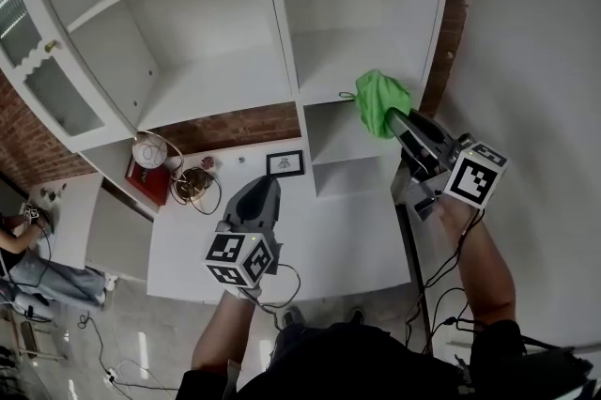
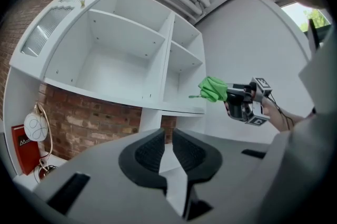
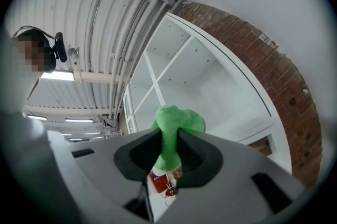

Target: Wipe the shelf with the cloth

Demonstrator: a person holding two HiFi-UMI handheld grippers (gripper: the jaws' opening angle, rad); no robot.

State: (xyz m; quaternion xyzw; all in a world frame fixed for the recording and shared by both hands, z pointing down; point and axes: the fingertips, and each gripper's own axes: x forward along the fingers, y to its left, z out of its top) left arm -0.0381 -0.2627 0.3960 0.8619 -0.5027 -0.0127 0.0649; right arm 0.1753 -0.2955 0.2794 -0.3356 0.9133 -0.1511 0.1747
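A white shelf unit [image 1: 324,60] with open compartments fills the top of the head view. My right gripper [image 1: 402,124] is shut on a bunched green cloth [image 1: 380,100], which sits at the front edge of a shelf board in the right column. In the right gripper view the cloth [image 3: 176,120] bulges out between the jaws of the right gripper [image 3: 169,136]. The left gripper view shows the cloth [image 2: 213,89] in the air just right of the unit. My left gripper [image 1: 264,189] hovers over the white counter, shut and holding nothing, as its own view of the left gripper [image 2: 169,136] confirms.
On the white counter [image 1: 319,238] lie a small framed picture [image 1: 285,163], a red box [image 1: 147,179], a round white object [image 1: 148,150] and a tangle of cable [image 1: 195,184]. A glazed cabinet door [image 1: 38,60] stands open at left. Brick wall [image 1: 235,126] shows behind.
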